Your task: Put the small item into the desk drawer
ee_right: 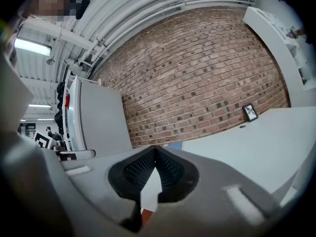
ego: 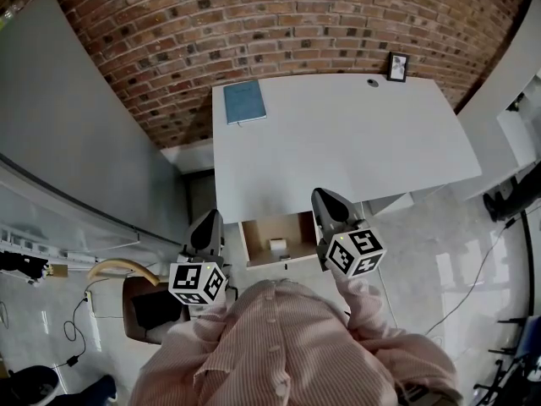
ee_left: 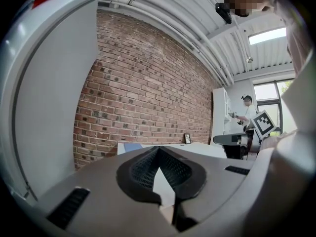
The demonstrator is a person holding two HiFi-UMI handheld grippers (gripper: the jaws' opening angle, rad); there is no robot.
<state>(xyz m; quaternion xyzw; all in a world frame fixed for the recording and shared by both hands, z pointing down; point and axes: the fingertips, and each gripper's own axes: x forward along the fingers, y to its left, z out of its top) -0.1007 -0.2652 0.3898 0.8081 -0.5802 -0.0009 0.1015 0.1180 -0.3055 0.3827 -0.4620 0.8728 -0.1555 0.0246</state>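
Right gripper: jaws closed tip to tip, nothing between them. Left gripper: likewise closed and empty. Both are held near level in front of the person, one to each side of the open drawer, which projects from under the near edge of the white desk. The small item, pale and blocky, lies on the drawer floor close to the front wall, about midway between the side walls and apart from both grippers. As judged from this, the placing is done; all that may be left is pushing the drawer shut, which the task does not expressly ask for. The item is too small in the head view to fix its long axis; it reads as roughly square, perhaps slightly longer front to back. A blue notebook and a small picture frame rest on the desk top, well away from the drawer.
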